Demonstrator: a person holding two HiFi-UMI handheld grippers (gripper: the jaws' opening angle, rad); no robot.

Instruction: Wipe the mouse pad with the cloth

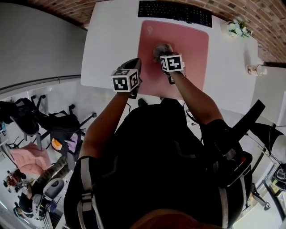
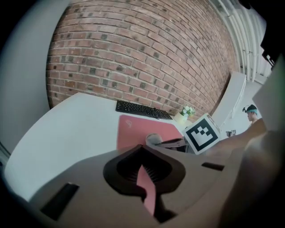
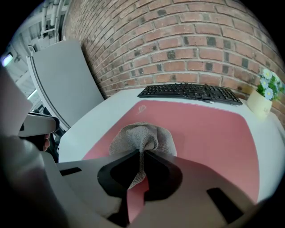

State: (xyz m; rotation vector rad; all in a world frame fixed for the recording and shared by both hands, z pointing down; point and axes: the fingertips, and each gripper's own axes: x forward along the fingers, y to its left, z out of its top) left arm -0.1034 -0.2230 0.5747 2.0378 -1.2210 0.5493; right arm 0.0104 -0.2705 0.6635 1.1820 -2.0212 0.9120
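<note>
right tongs (image 3: 141,153) pinching the cloth (image 3: 138,136), most of the mouse pad (image 3: 209,133) lies ahead and to their right; left tongs (image 2: 143,167) look closed on nothing, I think

- Mouse pad (image 1: 178,53): salmon pink, faint pale logo at its upper left corner.
- Cloth (image 3: 140,136): grey-beige, nubbly weave.
- Table (image 1: 111,40): white.
- Keyboard (image 1: 175,12): black.
- Wall (image 3: 187,44): red-brown brick, pale mortar lines.
- Left gripper (image 2: 142,162), right gripper (image 3: 142,153): pale grey bodies, black jaw pads; cubes white with black square markers.
- Flowers (image 3: 266,84): white and pale blue, cream pot.
</note>
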